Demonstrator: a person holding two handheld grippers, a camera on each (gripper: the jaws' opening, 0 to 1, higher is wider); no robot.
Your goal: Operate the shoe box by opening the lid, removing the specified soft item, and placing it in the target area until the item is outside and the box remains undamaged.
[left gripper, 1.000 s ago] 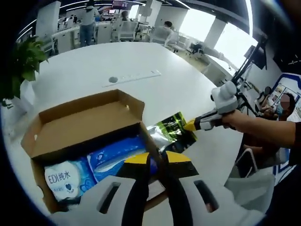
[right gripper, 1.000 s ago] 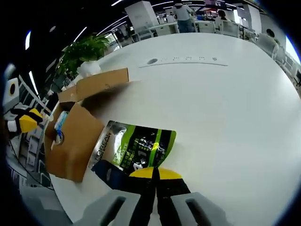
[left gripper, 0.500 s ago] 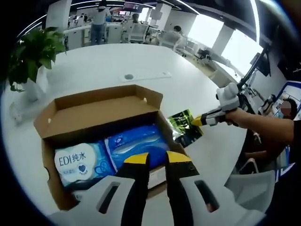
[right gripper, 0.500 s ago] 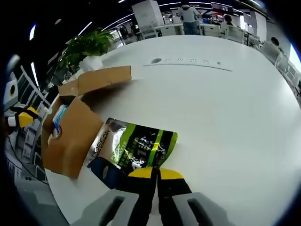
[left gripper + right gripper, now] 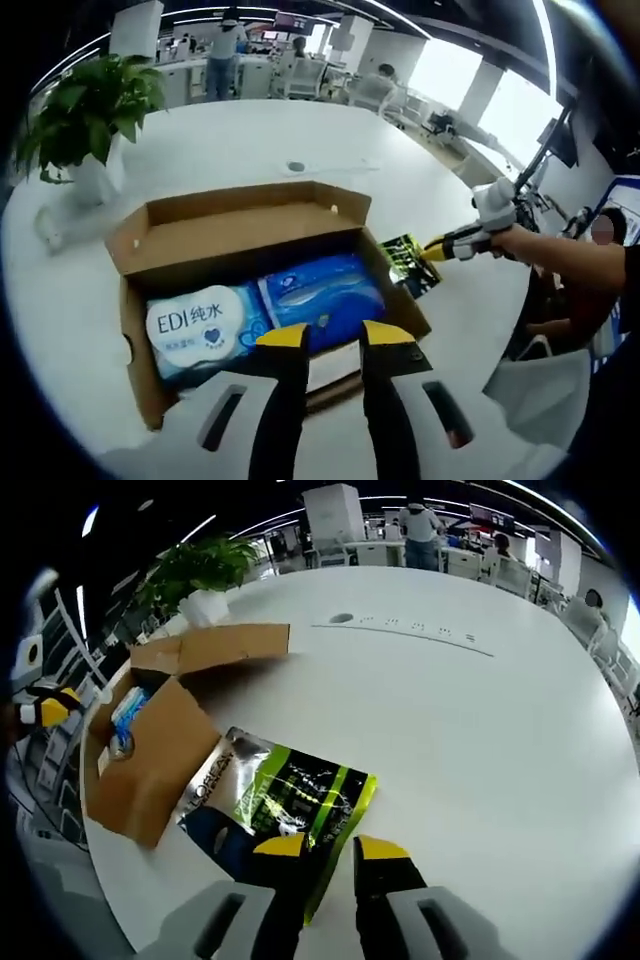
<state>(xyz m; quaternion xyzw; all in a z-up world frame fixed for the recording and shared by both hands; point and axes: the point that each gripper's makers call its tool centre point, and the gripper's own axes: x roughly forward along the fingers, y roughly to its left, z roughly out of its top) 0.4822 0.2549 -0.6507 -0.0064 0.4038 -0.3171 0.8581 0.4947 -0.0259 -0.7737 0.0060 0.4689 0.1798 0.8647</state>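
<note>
**Operator:** Where does the shoe box stand, and what is in it?

**Technician:** In your left gripper view the shoe box (image 5: pixel 250 270) sits at centre frame on the white table (image 5: pixel 220 150), lid folded back toward the upper part of the frame. Inside lie two soft packs side by side: a white-and-blue tissue pack (image 5: pixel 195 325) at lower left and a blue pack (image 5: pixel 320 295) to its right. In your right gripper view the same box appears at left of frame, its brown side wall facing you.

**Operator:** And the removed item?

**Technician:** The green-and-black pouch (image 5: pixel 285 800) lies flat on the table, outside the box and just beside its wall, at lower centre of your right gripper view. In the left gripper view it shows right of the box.

**Operator:** State of my grippers?

**Technician:** Your right gripper (image 5: pixel 330 848) has its jaws apart; the left yellow tip overlaps the pouch's near edge, the right tip is over bare table. They grip nothing. Your left gripper (image 5: pixel 335 335) also has its jaws apart, with its tips in front of the box's near wall and nothing between them.

**Operator:** Anything else on the table?

**Technician:** A potted plant (image 5: pixel 90 110) stands at the upper left of the left gripper view.
</note>
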